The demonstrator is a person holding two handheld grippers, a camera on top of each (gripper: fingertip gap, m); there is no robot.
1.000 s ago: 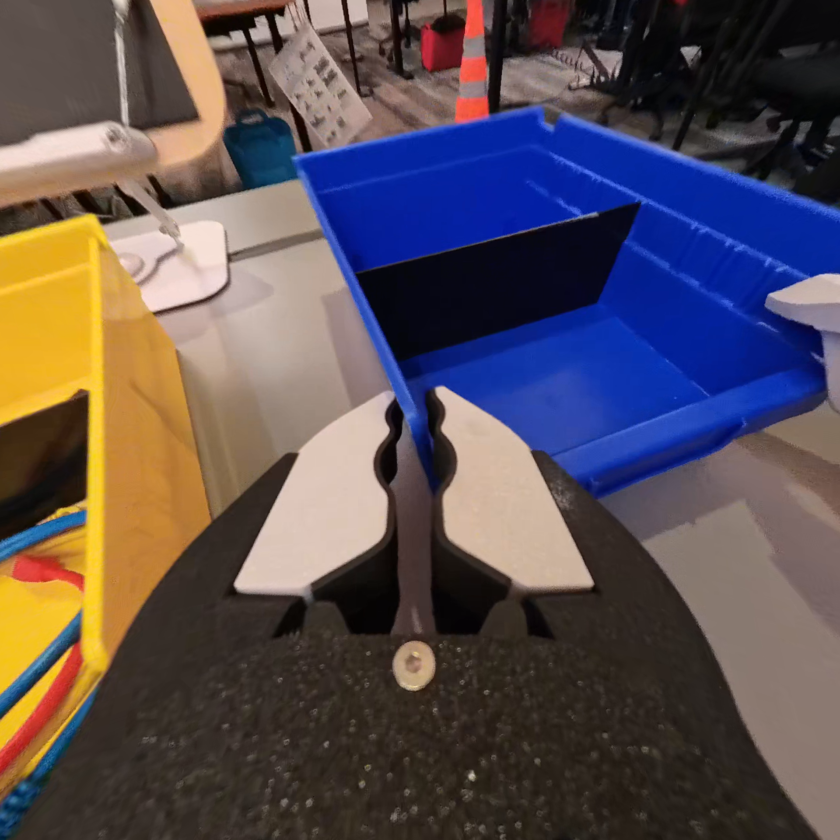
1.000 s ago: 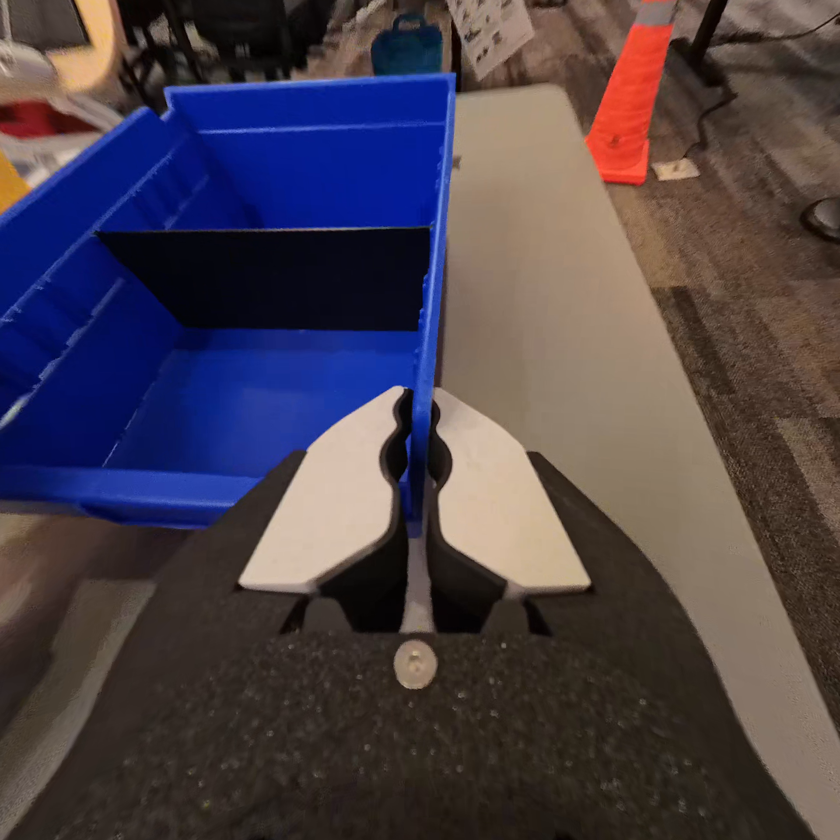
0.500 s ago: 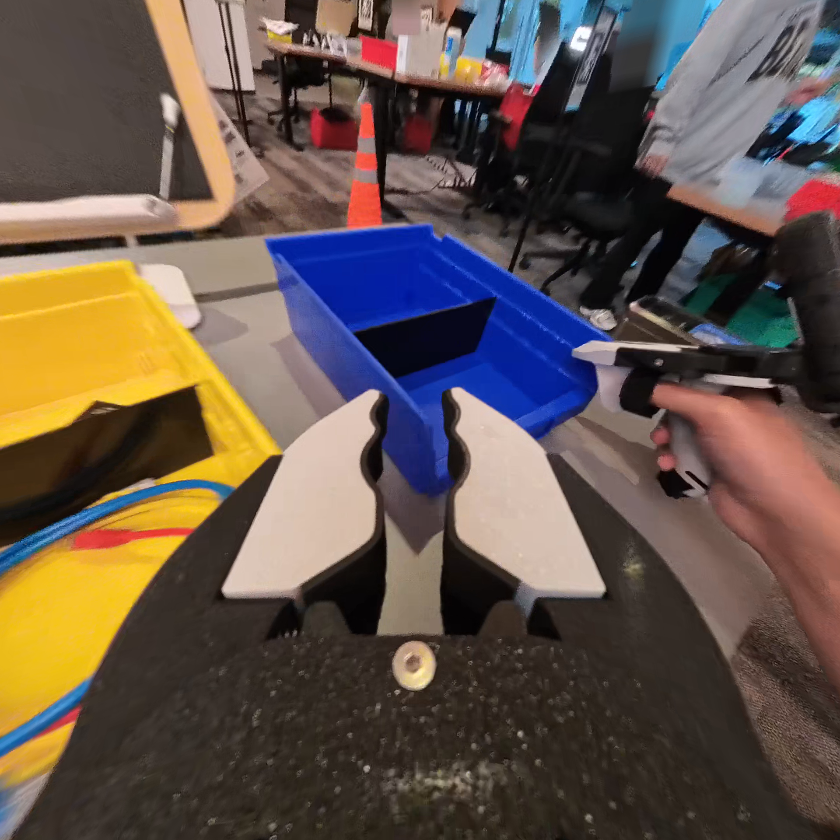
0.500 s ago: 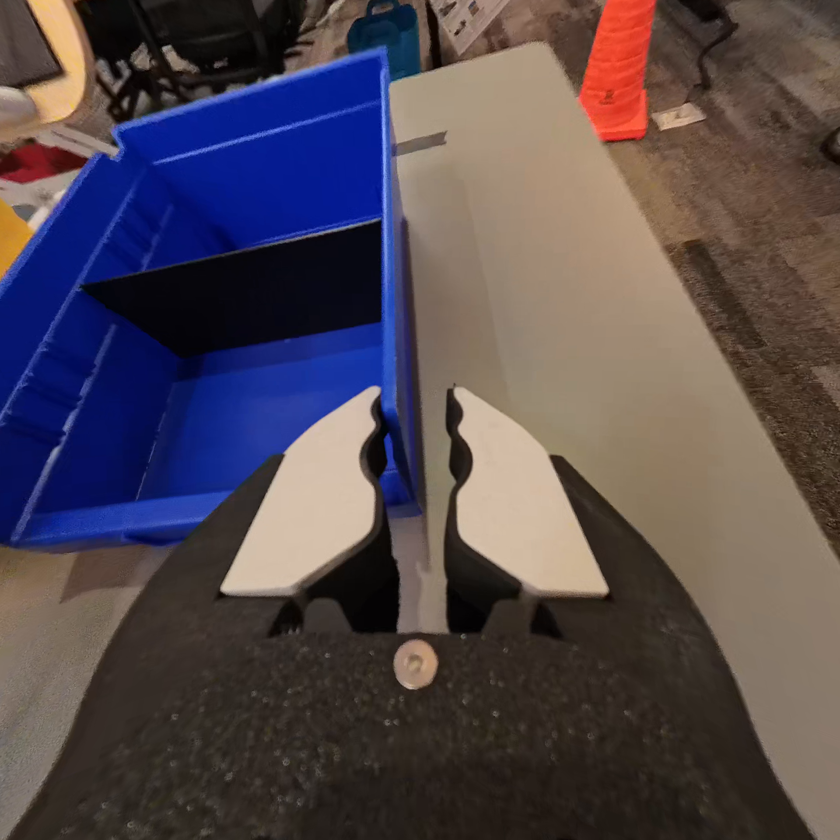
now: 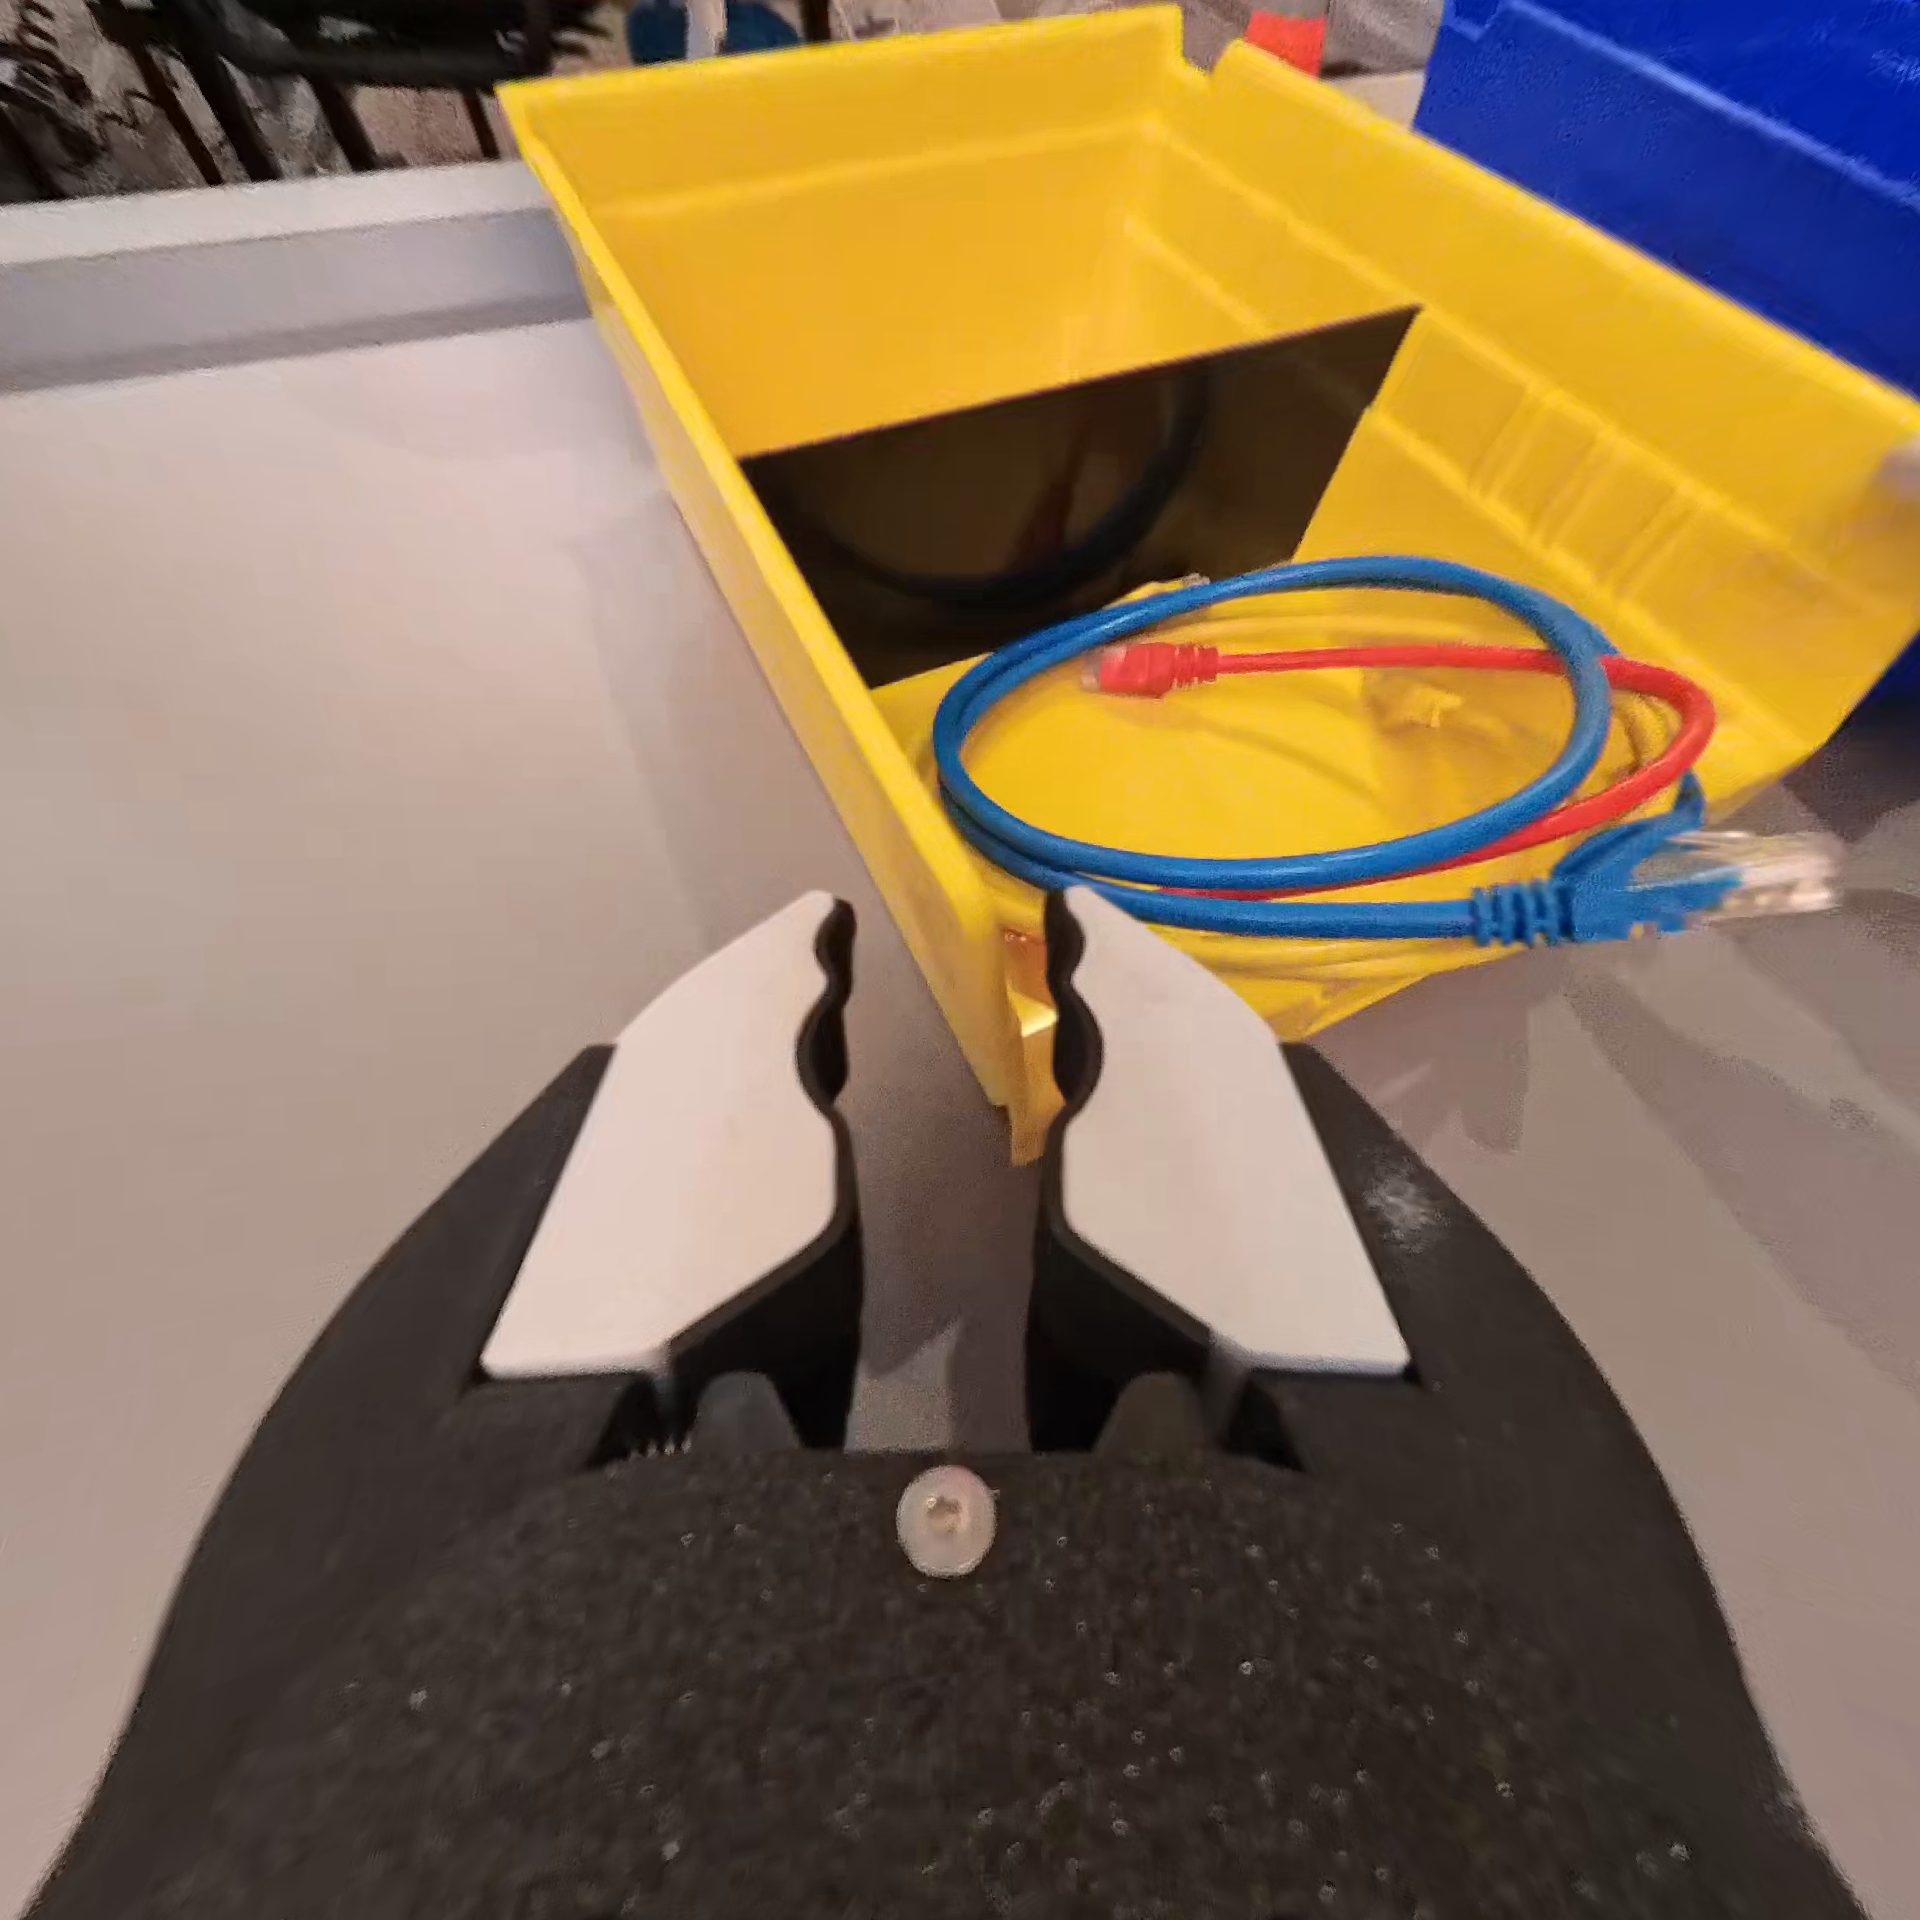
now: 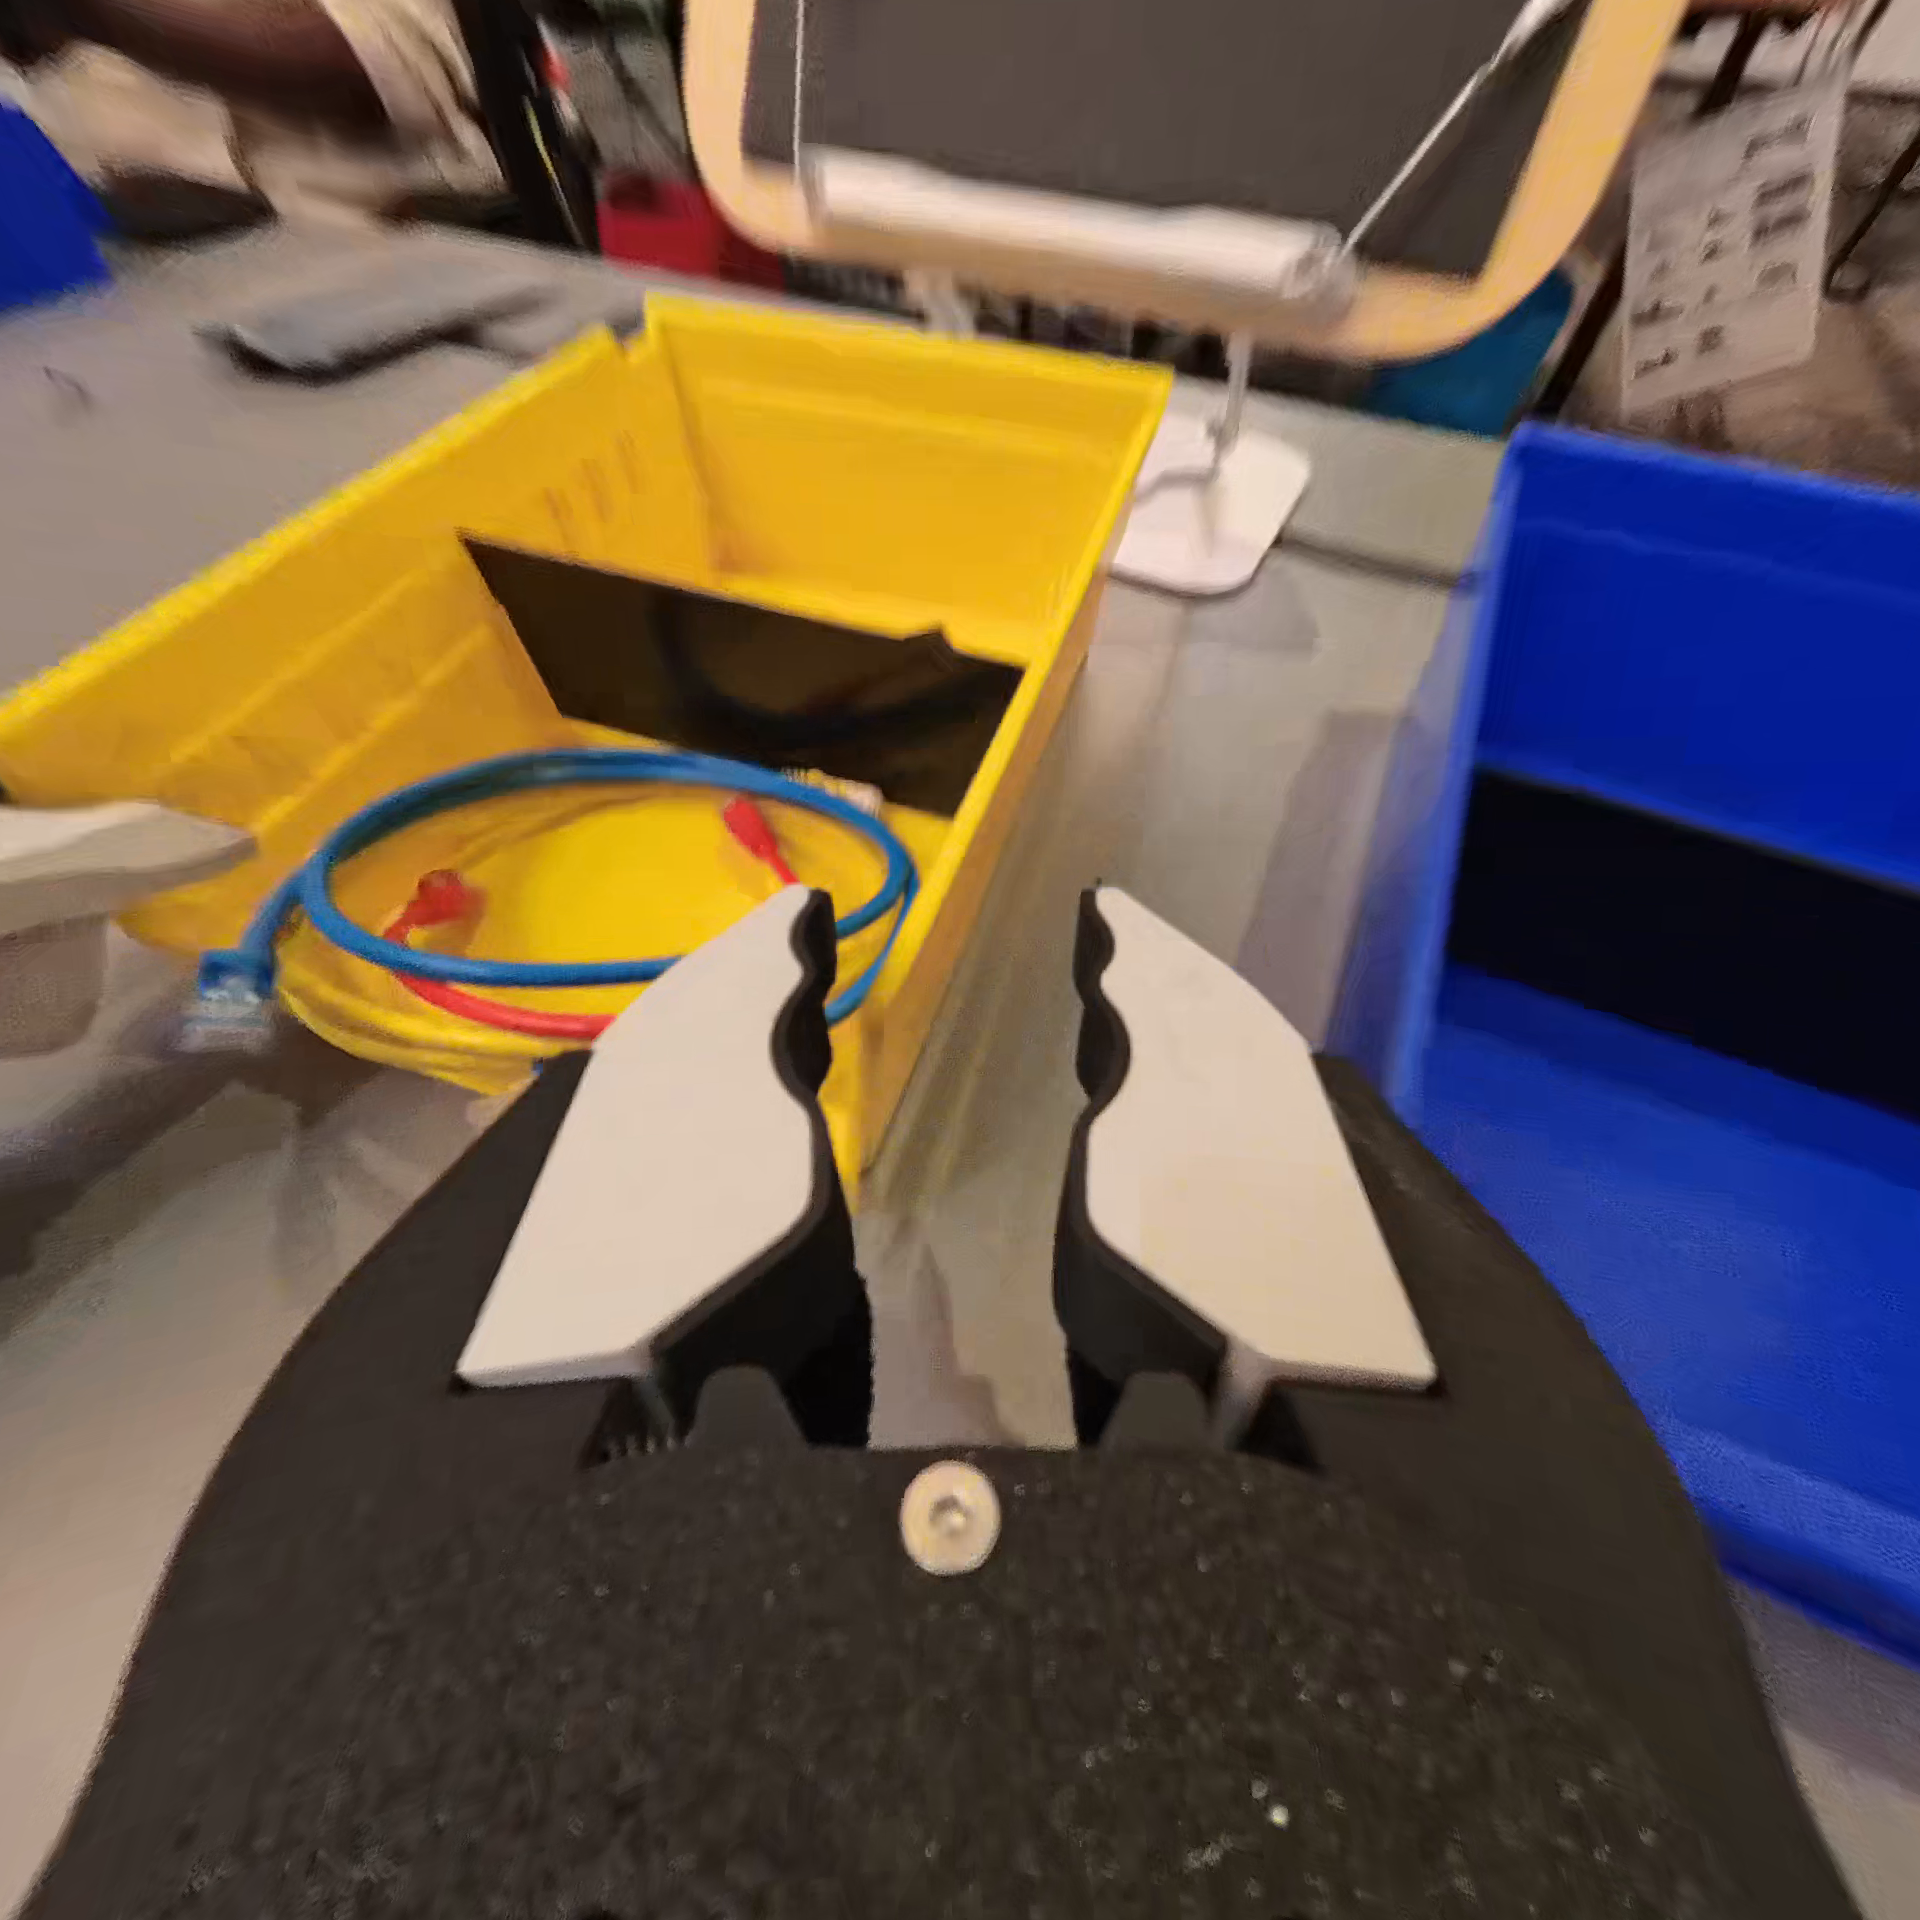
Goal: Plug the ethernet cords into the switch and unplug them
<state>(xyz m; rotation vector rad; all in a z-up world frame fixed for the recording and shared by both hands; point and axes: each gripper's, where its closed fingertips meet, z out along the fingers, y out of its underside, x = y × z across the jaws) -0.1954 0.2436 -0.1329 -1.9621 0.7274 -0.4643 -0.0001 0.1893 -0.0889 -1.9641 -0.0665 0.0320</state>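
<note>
Ethernet cords lie just beyond left tongs.

No writing can be read anywhere. The one thing bearing print is a white sheet hanging far beyond the right tongs, up and to their right; it carries rows of small dark figures, too blurred to make out. The bins, cords and tongs show no legible labels or numbers.

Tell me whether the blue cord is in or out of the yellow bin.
Mostly in: blue cord coils inside the yellow bin, its plug overhanging the front.
</note>
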